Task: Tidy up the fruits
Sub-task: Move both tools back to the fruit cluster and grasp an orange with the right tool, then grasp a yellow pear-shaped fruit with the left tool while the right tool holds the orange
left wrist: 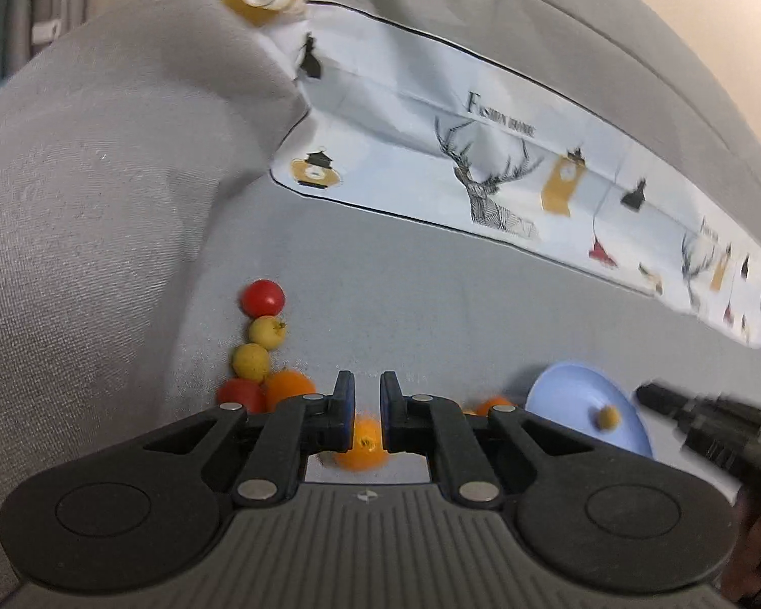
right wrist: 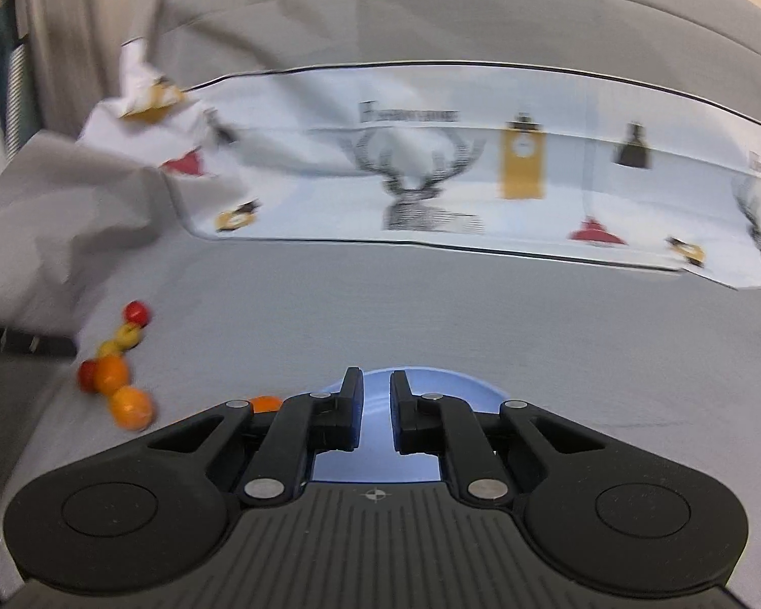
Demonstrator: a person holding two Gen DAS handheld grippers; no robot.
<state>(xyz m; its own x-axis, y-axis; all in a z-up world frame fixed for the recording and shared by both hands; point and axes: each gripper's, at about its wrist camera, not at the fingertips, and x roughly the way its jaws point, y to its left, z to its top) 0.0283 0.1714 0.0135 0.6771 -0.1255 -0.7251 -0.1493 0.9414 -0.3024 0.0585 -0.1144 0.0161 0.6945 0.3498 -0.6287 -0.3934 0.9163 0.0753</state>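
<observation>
The left gripper [left wrist: 367, 396] fills the bottom of its own view, held low and level over the grey sofa seat [left wrist: 431, 294], its two fingers parted by a narrow gap with nothing gripped between them. Just beyond and below the fingertips an orange fruit [left wrist: 362, 449] lies on the fabric, seen through the gap. To its left, along the foot of the grey cushion [left wrist: 101, 177], a line of small fruits runs away from the camera: a red one [left wrist: 238, 393] touching a larger orange one [left wrist: 289, 388], then two yellow ones [left wrist: 251, 361] [left wrist: 268, 331], then a red tomato [left wrist: 263, 298] at the far end. Another orange fruit [left wrist: 492, 403] peeks out beside the right finger linkage, near the blue plate [left wrist: 573, 396], which holds one small yellow fruit [left wrist: 608, 417]. The right gripper [right wrist: 377, 396] hovers level directly above that blue plate [right wrist: 375, 406], its fingers also set narrowly apart and holding nothing; in the left view it enters blurred from the right edge over the plate's rim. A white printed cloth [left wrist: 482, 167] with deer and lantern pictures lies across the back edge of the seat.
</observation>
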